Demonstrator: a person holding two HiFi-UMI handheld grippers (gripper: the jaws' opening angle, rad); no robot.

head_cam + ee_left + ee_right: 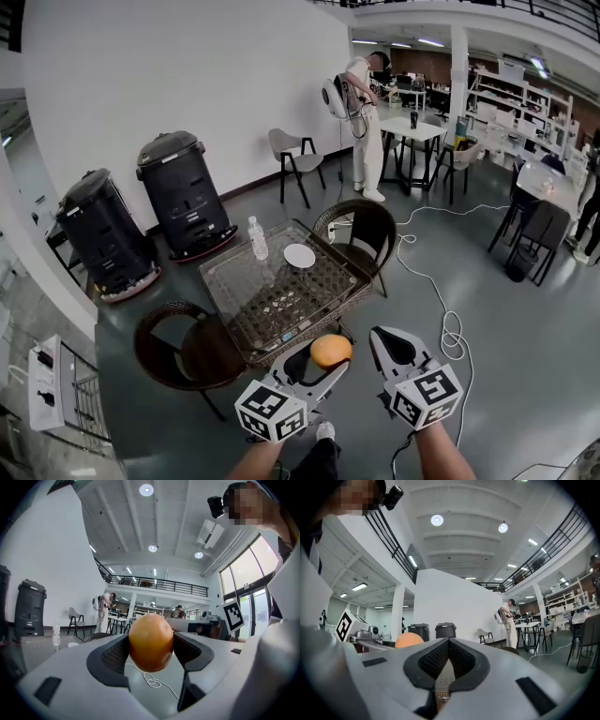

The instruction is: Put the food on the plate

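Between left gripper (pixel 151 654) jaws: orange (pixel 331 351), clamped at mid-height, top above jaw tips. Orange round, smooth. Right gripper (pixel 448 656) jaws pressed together, empty, right of orange.

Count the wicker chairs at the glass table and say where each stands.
2. One wicker chair stands at the table's near left corner, the other at its far right side. None looks hidden.

Round orange (pixel 331 351) clamped in my left gripper (pixel 321 366), near me; small white plate (pixel 299 255) lies flat, far on the glass table (pixel 242 281).
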